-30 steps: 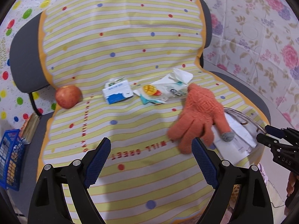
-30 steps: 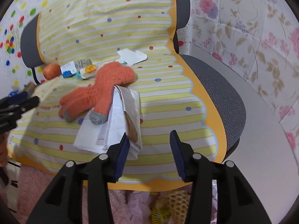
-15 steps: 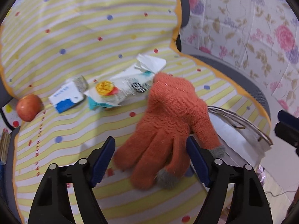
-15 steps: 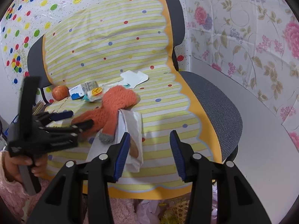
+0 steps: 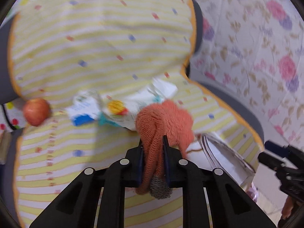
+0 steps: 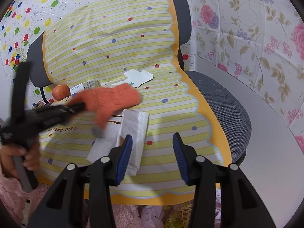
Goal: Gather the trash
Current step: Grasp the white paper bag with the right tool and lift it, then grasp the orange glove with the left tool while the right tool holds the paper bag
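- My left gripper has just been closing and its jaws are now clamped on the fingers of the orange glove, which run straight back between the pads toward my wrist
- The glove's long axis lies along the line my left gripper points: fingers near me, cuff away toward the chair back; in the right wrist view the glove looks raised off the striped cover, one grey-tipped finger drooping onto the paper
- My right gripper stands apart with nothing between its jaws, hovering over the front edge of the chair seat
- The white paper bag lies flat near the front edge of the seat, its long axis running from the glove toward me; its near end sits just beside my right gripper's left pad, so my right hand is the nearer one for it
- Behind the glove, along the crease where seat meets chair back, lie the snack wrapper, the small blue-and-white carton and the apple at the left edge; my left hand is nearer these, I judge, but it is occupied
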The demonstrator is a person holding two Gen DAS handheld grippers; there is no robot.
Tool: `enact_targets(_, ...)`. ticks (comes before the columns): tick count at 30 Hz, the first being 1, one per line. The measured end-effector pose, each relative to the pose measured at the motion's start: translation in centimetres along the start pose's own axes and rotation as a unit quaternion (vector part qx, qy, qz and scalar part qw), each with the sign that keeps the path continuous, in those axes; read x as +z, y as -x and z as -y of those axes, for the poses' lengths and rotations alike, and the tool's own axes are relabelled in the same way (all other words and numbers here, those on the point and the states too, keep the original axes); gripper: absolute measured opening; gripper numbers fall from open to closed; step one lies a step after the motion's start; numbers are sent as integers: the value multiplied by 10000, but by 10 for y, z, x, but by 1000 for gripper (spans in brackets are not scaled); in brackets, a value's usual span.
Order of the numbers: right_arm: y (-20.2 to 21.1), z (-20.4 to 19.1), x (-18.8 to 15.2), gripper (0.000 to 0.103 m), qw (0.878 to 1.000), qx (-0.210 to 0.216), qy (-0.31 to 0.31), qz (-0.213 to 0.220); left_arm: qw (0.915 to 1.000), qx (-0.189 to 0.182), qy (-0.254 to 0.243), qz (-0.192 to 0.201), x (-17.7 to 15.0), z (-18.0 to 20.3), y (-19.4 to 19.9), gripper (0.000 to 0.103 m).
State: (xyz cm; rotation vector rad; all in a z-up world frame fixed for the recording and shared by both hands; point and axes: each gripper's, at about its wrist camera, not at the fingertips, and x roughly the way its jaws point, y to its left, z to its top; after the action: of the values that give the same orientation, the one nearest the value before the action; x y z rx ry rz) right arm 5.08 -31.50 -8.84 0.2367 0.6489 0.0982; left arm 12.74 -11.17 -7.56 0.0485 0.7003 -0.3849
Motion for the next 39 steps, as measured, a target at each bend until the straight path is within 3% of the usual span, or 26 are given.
enact_targets(3,3,-6,2,44,10000,41,63,42,9994,122,121,312,1,-17,36,18)
enact_targets(8,-2,-10,3,46,10000,-33,-15,33,9993,298,134,204,-15,-34,61,18)
enact_targets(11,-17,-3,-1,46,9997,-115,-157,-144,9991,409,97,95,-31,-39,63,18)
enact_targets(15,-36,1,-6,46,9978,204,-469,-411,9991,383,95,-148,-51,-41,56,18)
enact_targets(18,-55,-9,-10,46,9973,162,-292,-659,9989,331,194,-273,-60,-44,50,18)
enact_targets(21,-61,-28,-14,46,9980,-84,80,-628,9987,326,200,-329,-64,-43,48,18)
enact_targets(26,-59,-52,-20,48,9965,242,392,-691,9984,339,227,-385,-68,-45,45,18)
enact_targets(30,-49,-43,-21,49,9970,522,82,-574,9982,343,244,-431,-71,-48,45,18)
enact_targets(39,-29,-24,-9,49,9972,659,-336,-114,9981,359,271,-419,-71,-48,46,18)
